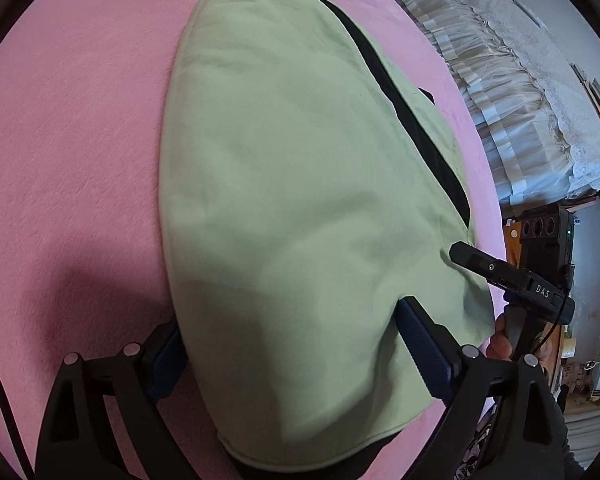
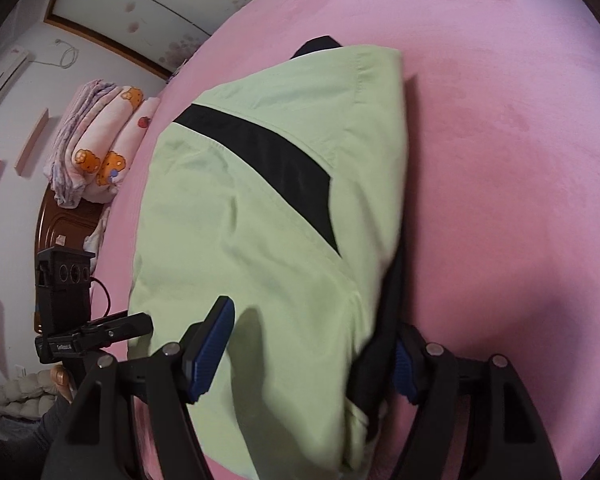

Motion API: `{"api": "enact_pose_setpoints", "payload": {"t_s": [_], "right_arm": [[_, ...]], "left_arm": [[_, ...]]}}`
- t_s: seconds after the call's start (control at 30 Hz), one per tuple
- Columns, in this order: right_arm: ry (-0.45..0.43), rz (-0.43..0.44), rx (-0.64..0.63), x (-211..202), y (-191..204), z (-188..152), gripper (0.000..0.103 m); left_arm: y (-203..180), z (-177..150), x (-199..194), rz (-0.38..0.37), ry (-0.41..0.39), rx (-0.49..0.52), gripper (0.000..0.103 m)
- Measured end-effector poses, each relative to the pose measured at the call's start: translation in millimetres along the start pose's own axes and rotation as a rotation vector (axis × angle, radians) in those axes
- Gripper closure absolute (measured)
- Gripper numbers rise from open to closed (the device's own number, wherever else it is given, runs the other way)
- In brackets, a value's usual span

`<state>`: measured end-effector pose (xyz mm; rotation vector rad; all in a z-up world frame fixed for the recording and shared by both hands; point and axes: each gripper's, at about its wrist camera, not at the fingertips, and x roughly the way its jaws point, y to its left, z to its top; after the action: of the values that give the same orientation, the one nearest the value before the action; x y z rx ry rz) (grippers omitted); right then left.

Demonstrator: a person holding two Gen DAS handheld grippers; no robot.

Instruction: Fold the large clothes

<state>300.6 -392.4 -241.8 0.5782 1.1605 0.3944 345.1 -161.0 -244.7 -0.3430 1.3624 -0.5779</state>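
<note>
— Blue-padded fingers (image 1: 422, 354) sit nearest our lens. What do we have between them?

— We see the left tongs (image 1: 292, 354) standing wide apart over the near end of a pale green garment (image 1: 292, 200). One pad sits at the cloth's left edge, the other lies on top of the fabric; whether either pad touches the cloth we cannot tell, but they do not pinch it.

— And where does the garment lie?

— Folded on a pink bed cover (image 1: 72, 120), running away from us, with a black stripe (image 1: 400, 100) along its right side. Past that edge we catch a hand (image 1: 500, 344) holding the other tool's handle, and white ruffled bedding (image 1: 520, 92) beyond.

— From the right wrist, left to right?

— We pick out stacked printed quilts (image 2: 100, 148) at far left and the other tool's black body (image 2: 96, 336). Then come the right tongs (image 2: 316, 356), also parted, straddling the garment's near end (image 2: 260, 240): the left pad (image 2: 212, 352) sits clear above the green cloth, while the right pad (image 2: 404, 372) stands beside a dark fold at the edge. We cannot tell whether that pad touches it. Bare pink cover (image 2: 520, 200) fills the right.
</note>
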Motion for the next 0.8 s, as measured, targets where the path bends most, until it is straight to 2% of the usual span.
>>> {"api": "enact_pose_setpoints", "payload": {"t_s": [0.17,0.3,0.43,0.57,0.6,0.67,0.8], "right_arm": [[0.011,0.024,-0.017,15,7,12,0.032],[0.020,0.043,-0.024,22,6,20,0.033],[0.028,0.011,-0.056,30,13,22,0.035],[0.020,-0.046,-0.097,30,17,17,0.049],[0.015,-0.049,-0.098,28,15,15,0.056],[0.010,-0.043,-0.089,26,13,15,0.065],[-0.003,-0.061,-0.112,22,22,14,0.083]], "left_arm": [[0,11,9,0.024,-0.008,-0.016,0.008],[-4,16,12,0.048,-0.017,0.013,0.008],[-6,14,13,0.059,-0.035,0.024,0.008],[-9,12,13,0.076,-0.056,0.027,0.010],[-10,12,13,0.081,-0.059,0.030,0.013],[-16,12,12,0.097,-0.070,0.041,0.019],[-23,11,3,0.130,-0.100,0.069,0.041]]}}
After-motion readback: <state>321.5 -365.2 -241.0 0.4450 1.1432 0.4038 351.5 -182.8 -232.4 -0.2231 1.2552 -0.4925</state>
